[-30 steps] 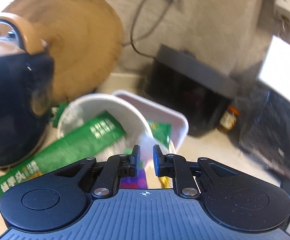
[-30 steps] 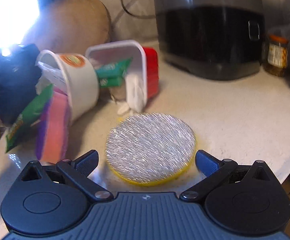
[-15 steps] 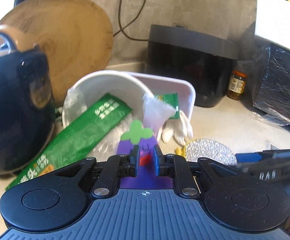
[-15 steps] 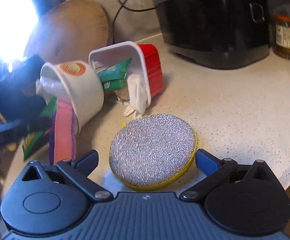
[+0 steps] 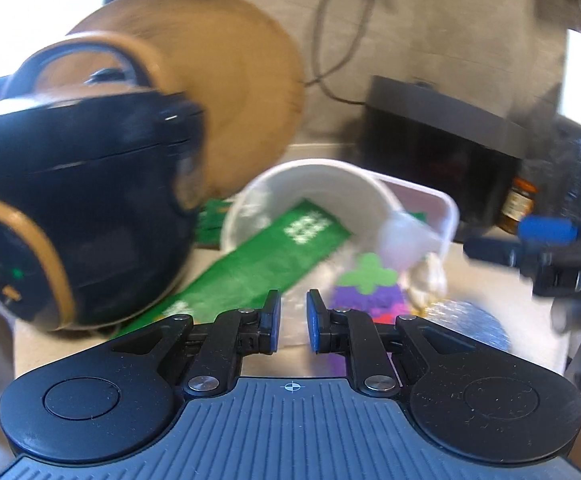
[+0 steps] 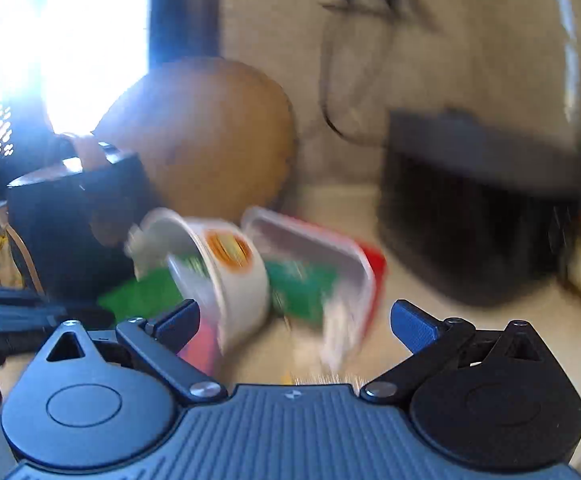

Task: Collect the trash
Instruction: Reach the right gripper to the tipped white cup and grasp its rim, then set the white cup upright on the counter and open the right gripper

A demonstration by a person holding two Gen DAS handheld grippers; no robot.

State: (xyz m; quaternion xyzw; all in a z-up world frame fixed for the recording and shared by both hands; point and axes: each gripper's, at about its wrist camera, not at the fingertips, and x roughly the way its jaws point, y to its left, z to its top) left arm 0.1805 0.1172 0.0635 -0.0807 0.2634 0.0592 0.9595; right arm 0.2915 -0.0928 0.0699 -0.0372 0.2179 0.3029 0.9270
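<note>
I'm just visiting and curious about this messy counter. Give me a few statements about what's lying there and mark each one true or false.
1. The white cup lies tipped on its side. True.
2. A green packet sticks out of the cup's mouth. True.
3. The left gripper is clamped on the green packet. False: its jaws stand narrowly apart with nothing between them.
4. The red-and-white tray lies flat with its opening upward. False: it is tipped on its side beside the cup.
5. The right gripper carries the cup. False: its jaws are wide, closing, with nothing pressed between them.
</note>
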